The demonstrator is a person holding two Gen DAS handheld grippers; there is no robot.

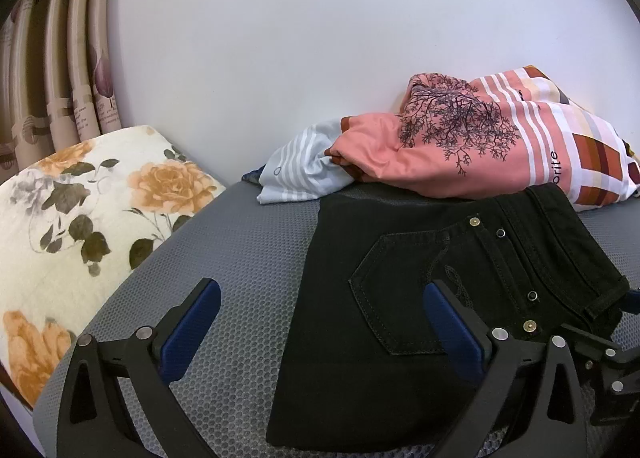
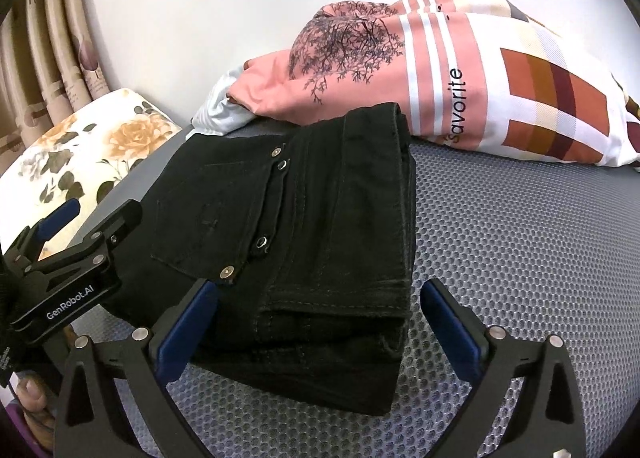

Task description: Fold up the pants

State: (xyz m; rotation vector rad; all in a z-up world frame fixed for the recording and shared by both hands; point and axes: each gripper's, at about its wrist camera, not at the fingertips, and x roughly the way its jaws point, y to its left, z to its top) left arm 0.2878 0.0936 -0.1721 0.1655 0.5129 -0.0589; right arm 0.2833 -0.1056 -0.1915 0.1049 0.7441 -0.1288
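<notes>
Black pants point(image 2: 304, 242) lie folded into a thick stack on a grey mesh-textured surface point(image 2: 520, 258), a back pocket with metal studs facing up.

In the right wrist view the right gripper point(image 2: 318, 322) hangs over the near end of the stack, its blue-padded jaws spread wide on either side of the folded edge without pressing on it. Only this view shows the layered thickness of the fold, and the left gripper point(image 2: 92, 209) from the side at 9 o'clock; from there its jaw gap cannot be read.

The left wrist view shows the left gripper point(image 1: 322, 322) with jaws wide and holding nothing, one finger over bare mesh, the other over the pocket. Here the pants point(image 1: 420, 318) look flat. Part of the right gripper point(image 1: 608, 358) is cut off at 4 o'clock.

Beyond the pants, at 1 o'clock, rests a pink patterned pillow point(image 1: 480, 153). A floral cushion point(image 1: 80, 217) sits at 9 o'clock, with curtains point(image 1: 60, 57) at 10 o'clock, heavily curved by the lens.
</notes>
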